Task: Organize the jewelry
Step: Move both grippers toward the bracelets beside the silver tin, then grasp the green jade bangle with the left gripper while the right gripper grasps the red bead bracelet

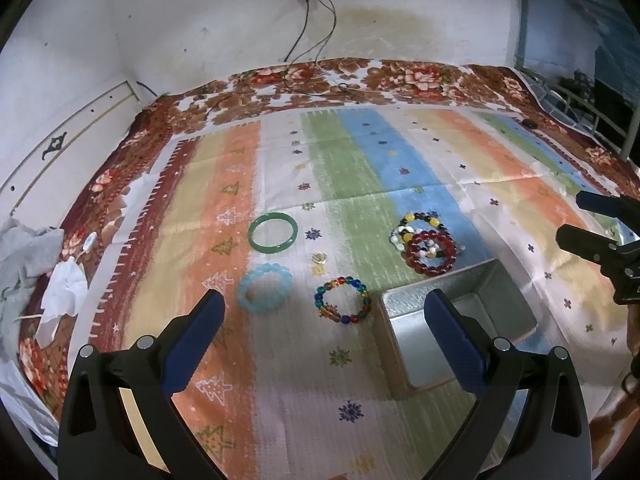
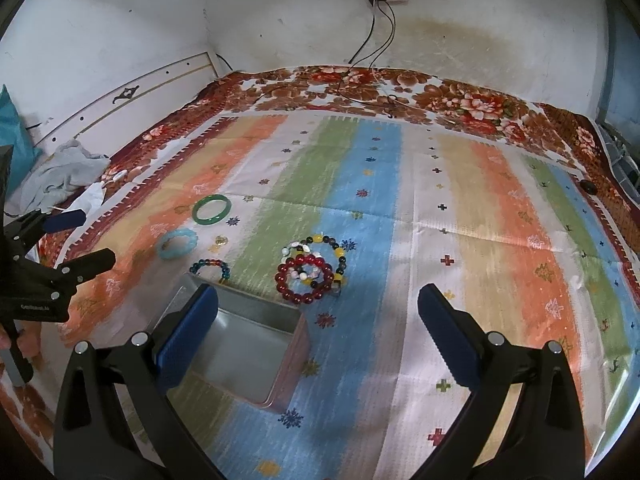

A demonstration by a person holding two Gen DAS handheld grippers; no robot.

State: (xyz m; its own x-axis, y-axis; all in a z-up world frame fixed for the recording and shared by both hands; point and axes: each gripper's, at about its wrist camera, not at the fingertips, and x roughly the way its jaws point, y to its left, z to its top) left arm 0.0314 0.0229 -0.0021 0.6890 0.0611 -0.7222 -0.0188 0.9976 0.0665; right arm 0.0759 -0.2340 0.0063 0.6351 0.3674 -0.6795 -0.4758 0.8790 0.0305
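Both wide open, holding nothing: left gripper (image 1: 324,316), right gripper (image 2: 318,312). Near the striped cloth's (image 1: 280,380) middle: bracelets beside a metal tin (image 1: 460,320), seemingly empty.

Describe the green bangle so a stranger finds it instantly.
On the striped cloth, look beyond the open metal tin toward the orange stripe. The green bangle lies just past the pale blue bracelet; it alone is one smooth solid ring, not beads.
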